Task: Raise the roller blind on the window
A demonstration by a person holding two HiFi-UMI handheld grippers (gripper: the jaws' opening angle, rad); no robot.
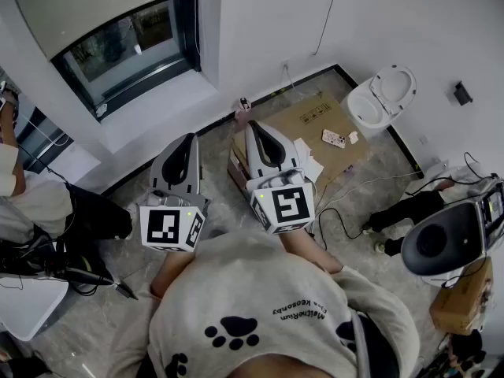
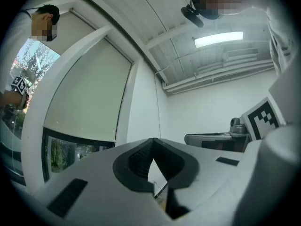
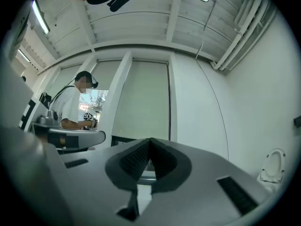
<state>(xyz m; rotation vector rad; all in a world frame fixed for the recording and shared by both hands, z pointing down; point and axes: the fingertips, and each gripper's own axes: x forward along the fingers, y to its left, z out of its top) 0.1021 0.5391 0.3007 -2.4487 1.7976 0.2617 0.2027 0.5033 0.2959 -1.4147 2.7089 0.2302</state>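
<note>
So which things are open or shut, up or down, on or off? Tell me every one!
roller blind: mostly down, with only a strip of window glass bare below it.
left gripper: shut, nothing between its jaws.
right gripper: shut, nothing between its jaws.
toilet: lid up.
ceiling light: on.
</note>
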